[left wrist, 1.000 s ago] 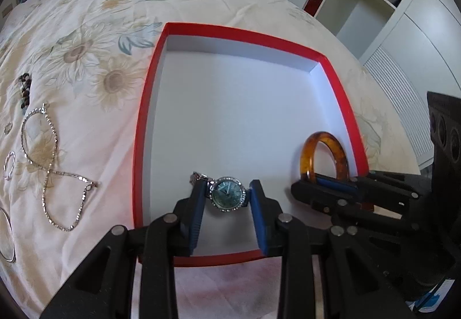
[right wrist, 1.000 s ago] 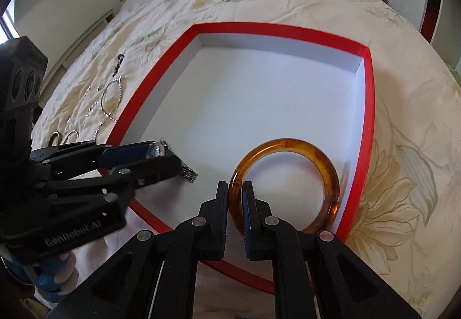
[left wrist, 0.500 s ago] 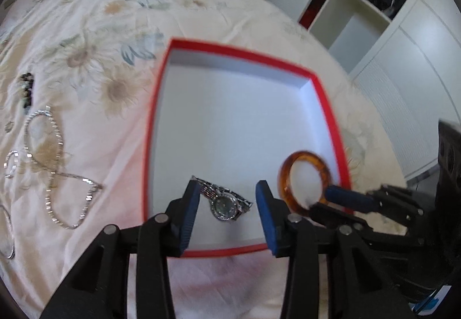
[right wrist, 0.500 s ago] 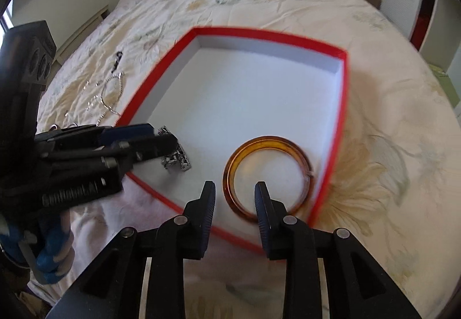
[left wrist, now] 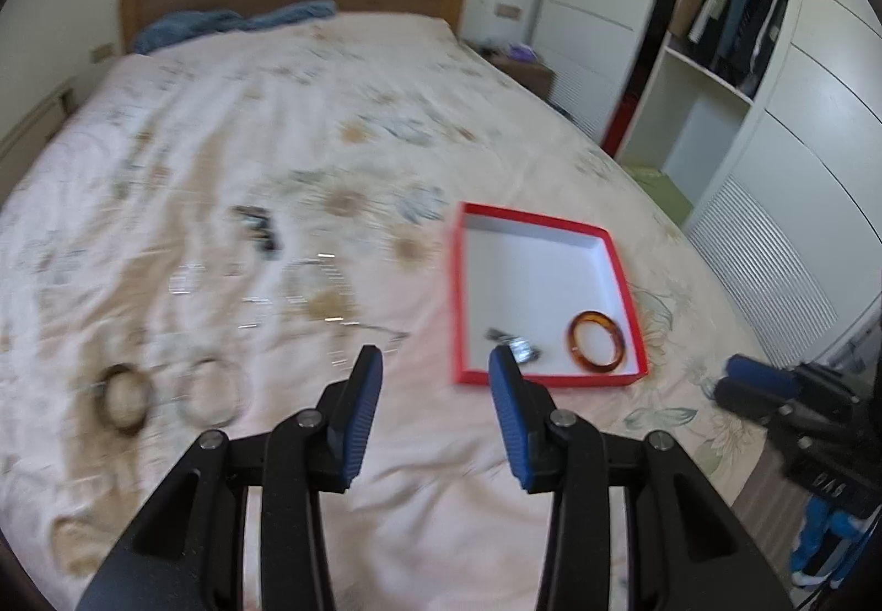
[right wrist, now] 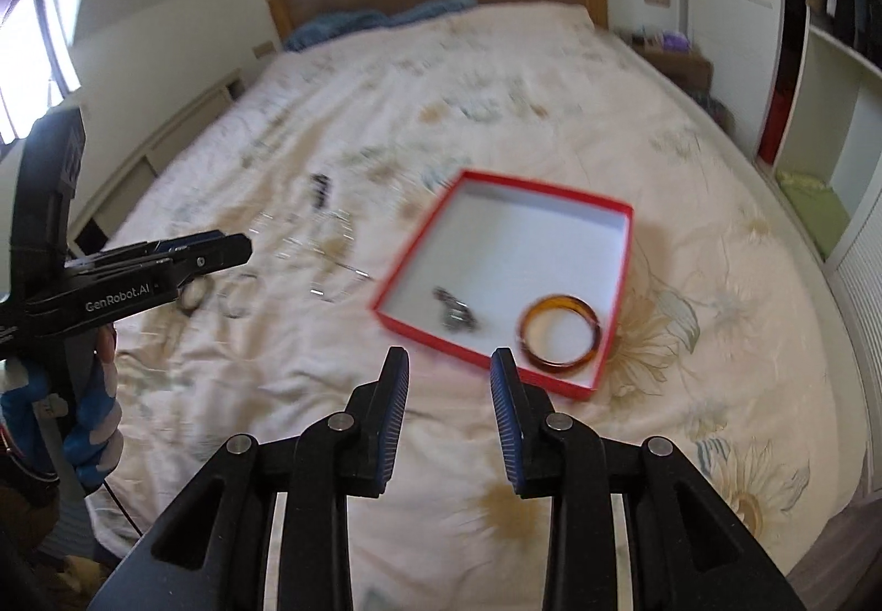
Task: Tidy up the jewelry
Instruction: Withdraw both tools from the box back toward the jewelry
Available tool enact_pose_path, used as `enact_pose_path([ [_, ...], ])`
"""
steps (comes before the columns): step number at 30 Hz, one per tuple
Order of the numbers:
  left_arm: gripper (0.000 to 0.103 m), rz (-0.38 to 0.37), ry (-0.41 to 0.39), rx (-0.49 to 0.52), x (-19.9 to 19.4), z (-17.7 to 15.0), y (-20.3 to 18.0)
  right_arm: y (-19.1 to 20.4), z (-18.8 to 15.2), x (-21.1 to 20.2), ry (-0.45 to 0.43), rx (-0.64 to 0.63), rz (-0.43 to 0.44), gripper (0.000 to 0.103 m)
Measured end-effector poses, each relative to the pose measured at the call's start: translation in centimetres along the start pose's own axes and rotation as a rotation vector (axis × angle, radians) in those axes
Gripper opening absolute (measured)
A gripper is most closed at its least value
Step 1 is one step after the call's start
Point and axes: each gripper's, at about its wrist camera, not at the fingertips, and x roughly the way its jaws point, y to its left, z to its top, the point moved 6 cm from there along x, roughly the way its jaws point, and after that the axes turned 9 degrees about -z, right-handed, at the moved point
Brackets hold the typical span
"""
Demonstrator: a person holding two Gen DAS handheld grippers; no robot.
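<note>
- Left wrist view: my left gripper point(left wrist: 435, 363) hangs above the bed point(left wrist: 331, 126), jaws apart with nothing between them.
- One red box point(left wrist: 628, 274) lies toward the bed's right edge. It holds two pieces near its front wall: one watch point(left wrist: 515, 343) at the front left, one amber bangle point(left wrist: 597, 341) at the front right, apart from each other.
- Left of the box, loose on the quilt: one dark beaded piece point(left wrist: 259, 225), blurred silver chains point(left wrist: 320, 285) I cannot count, and two rings point(left wrist: 124, 398) near the left edge.
- My right gripper point(left wrist: 738, 385) shows at the right, beside the bed's edge.
- Right wrist view: my right gripper point(right wrist: 449, 379) has its jaws opening, nothing between them.
- The box point(right wrist: 419, 247), watch point(right wrist: 455, 310) and bangle point(right wrist: 559, 338) lie beyond the fingertips, untouched.
- My left gripper point(right wrist: 231, 247), in a gloved hand point(right wrist: 88, 423), covers part of the rings.
</note>
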Motion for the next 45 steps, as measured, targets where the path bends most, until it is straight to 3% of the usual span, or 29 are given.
enact_pose_path([
  [9, 0.039, 0.146, -0.140, -0.039, -14.0, -2.7, 7.7, 6.9, 0.2, -8.3, -0.132, -0.036, 0.065, 0.031],
  [17, 0.040, 0.227, -0.239, -0.136, -19.2, -4.4, 12.5, 11.3, 0.5, -11.3, -0.187, -0.092, 0.105, 0.035],
  [25, 0.040, 0.236, -0.189, -0.285, -16.1, -6.7, 17.3, 13.5, 0.6, -8.0, -0.142, -0.114, 0.155, 0.036],
  [36, 0.040, 0.256, -0.048, -0.466, -5.8, -10.6, 23.4, 16.0, 0.7, 3.4, 0.017, -0.126, 0.241, 0.036],
  [45, 0.040, 0.256, 0.009, -0.611, -0.5, -11.9, 29.2, 21.6, 1.7, 13.6, 0.137, -0.192, 0.342, 0.036],
])
